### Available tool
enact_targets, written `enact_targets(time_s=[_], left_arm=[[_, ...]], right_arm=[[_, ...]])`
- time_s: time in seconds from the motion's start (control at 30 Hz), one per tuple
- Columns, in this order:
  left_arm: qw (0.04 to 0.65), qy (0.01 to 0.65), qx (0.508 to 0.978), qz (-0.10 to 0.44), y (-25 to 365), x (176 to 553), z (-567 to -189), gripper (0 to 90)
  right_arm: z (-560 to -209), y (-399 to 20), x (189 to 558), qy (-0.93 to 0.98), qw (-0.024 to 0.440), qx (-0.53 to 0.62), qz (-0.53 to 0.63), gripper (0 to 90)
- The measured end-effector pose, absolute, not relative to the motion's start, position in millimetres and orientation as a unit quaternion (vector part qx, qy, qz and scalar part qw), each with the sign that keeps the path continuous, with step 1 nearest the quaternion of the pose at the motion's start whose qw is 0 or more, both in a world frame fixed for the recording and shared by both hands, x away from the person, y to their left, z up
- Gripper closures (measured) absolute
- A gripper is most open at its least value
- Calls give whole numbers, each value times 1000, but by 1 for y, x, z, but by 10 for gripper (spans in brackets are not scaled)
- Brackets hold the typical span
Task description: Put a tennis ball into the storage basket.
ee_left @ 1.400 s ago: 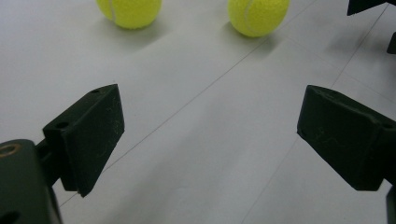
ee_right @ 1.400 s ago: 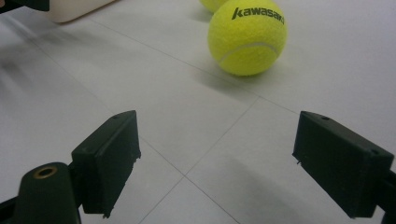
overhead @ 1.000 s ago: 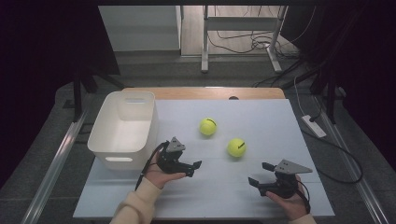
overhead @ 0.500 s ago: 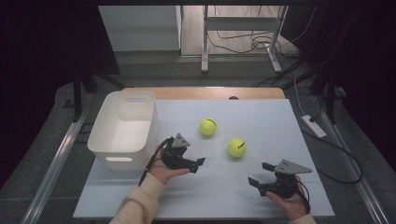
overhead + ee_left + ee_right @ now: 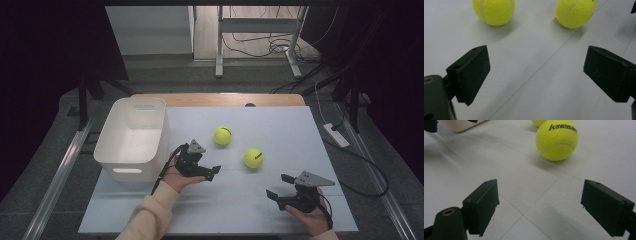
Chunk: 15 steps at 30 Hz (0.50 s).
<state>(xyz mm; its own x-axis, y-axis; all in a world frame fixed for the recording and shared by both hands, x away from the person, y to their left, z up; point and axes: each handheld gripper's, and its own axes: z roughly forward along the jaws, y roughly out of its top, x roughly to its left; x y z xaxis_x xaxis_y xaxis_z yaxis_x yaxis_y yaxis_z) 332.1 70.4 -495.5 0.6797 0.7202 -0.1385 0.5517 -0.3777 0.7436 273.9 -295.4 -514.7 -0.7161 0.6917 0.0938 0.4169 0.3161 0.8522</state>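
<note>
- Left tool (image 5: 216,170) mid-frame, jaws wide open, holding nothing; right tool (image 5: 278,186) the same.
- Line up squarely on the nearer tennis ball (image 5: 222,135) so it doesn't roll, then bin (image 5: 131,159).

Left gripper (image 5: 212,171) carried a little up the table toward the two tennis balls (image 5: 223,135), now just beside the white bin (image 5: 131,155).

One word to read: "kawasaki" in black lowercase letters, curving across the top of the near ball (image 5: 556,140), its last letter running off round the fuzz.
</note>
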Motion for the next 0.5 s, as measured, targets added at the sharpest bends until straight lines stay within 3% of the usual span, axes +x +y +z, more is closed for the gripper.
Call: enact_targets(time_s=[0.5], left_arm=[[393, 385, 827, 114, 56, 343, -491, 80]], right_arm=[[-514, -296, 274, 798, 148, 346, 471, 143]])
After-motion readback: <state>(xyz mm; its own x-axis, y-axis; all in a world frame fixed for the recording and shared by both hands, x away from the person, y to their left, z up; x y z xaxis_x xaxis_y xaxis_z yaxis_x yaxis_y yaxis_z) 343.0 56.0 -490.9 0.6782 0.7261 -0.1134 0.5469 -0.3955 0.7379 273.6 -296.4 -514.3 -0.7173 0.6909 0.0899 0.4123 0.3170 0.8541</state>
